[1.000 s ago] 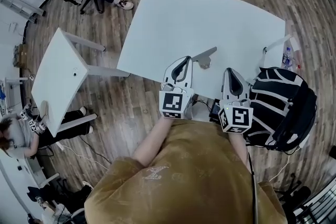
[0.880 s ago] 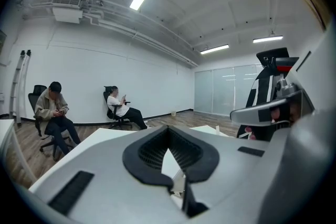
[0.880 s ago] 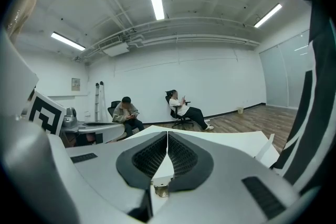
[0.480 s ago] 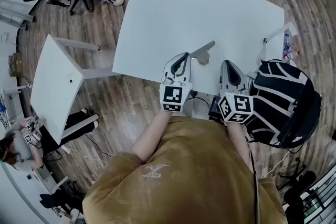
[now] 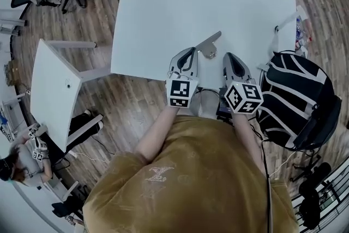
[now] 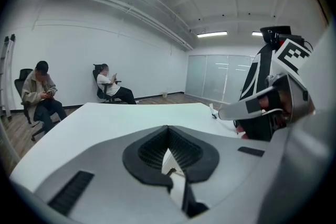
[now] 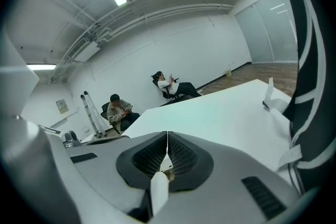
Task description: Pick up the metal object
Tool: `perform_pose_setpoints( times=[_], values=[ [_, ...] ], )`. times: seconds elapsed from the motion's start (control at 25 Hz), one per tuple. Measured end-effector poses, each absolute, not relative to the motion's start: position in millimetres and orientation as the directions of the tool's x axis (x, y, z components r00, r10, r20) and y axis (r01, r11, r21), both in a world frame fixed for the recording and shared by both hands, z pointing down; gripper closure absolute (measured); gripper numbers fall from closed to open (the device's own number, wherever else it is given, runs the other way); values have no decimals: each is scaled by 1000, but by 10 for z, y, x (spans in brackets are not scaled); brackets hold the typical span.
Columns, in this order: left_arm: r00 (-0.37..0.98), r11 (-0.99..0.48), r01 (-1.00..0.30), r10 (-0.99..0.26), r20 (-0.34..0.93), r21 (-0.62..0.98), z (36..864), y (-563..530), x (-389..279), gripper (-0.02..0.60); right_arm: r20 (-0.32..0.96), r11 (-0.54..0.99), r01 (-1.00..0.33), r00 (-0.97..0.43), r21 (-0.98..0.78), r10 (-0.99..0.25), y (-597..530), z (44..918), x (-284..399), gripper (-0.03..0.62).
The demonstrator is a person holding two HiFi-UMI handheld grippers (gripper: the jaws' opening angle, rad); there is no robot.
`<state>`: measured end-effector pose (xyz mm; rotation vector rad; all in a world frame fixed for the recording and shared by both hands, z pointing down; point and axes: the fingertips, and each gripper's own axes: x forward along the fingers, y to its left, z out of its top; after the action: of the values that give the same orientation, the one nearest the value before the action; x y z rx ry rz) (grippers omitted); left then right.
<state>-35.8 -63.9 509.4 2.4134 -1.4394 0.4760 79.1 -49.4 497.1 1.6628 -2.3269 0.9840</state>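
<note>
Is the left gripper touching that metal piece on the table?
Cannot tell. In the head view the tip of the left gripper lies right beside the metal piece, with neither gap nor contact plain. The left gripper view shows shut jaws, no metal.

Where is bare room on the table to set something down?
Nearly all the white table is bare, from the metal object out to its far and left edges. Crowded only at the near edge: the metal object lies there, between the left hand-held gripper and right hand-held gripper.
</note>
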Motion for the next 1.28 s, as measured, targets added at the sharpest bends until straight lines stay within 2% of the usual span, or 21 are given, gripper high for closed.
perform_pose_setpoints(
  times=[0.48, 0.76, 0.96, 1.28],
  values=[
    [444, -474, -877, -748, 494, 70, 5471, -599, -368, 575, 493, 16, -742, -462, -670, -738, -499, 5483, 712, 583],
    [455, -503, -862, -718, 526, 60, 5686, -577, -307, 575, 527, -76, -674, -497, -735, -690, -493, 5739, 614, 577],
    [458, -514, -856, -703, 544, 58, 5805, -567, -285, 575, 526, -126, -607, -542, -784, -655, -508, 5860, 499, 522],
    [464, -523, -850, -687, 560, 64, 5896, -589, -268, 575, 548, -223, -545, -555, -808, -626, -520, 6025, 481, 517]
  ],
)
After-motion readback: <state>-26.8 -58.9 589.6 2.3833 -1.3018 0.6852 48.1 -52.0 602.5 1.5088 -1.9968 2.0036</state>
